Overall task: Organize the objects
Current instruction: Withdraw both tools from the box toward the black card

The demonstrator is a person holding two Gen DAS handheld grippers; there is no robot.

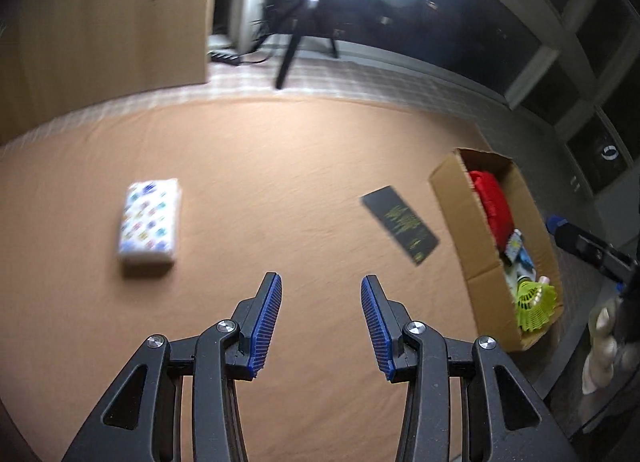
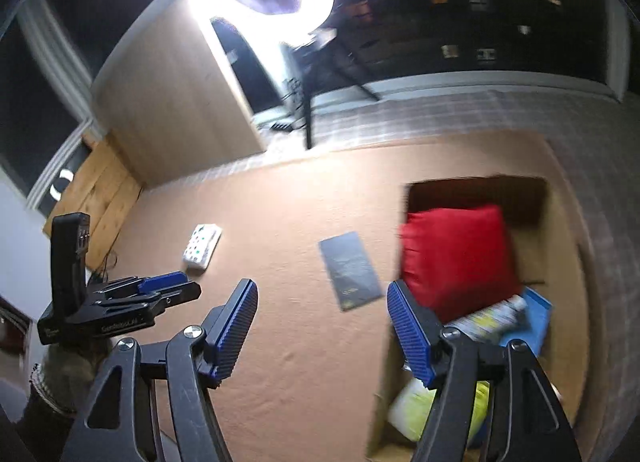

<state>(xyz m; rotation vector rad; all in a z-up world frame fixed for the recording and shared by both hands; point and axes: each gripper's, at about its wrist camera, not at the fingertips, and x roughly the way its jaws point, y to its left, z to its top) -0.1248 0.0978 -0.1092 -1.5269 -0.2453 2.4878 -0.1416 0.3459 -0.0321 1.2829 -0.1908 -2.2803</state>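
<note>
The left gripper (image 1: 321, 304) hangs over bare cloth (image 1: 248, 166), jaws apart and empty; the tissue pack (image 1: 149, 221) lies at ten o'clock, so it should swing there and straddle the pack's narrow sides. The black booklet (image 1: 400, 224) sits at one o'clock, just beside the box (image 1: 464, 218) at two o'clock. The right gripper (image 2: 322, 328) hovers wide and empty by the box's left wall. Nothing blocks the pack
</note>
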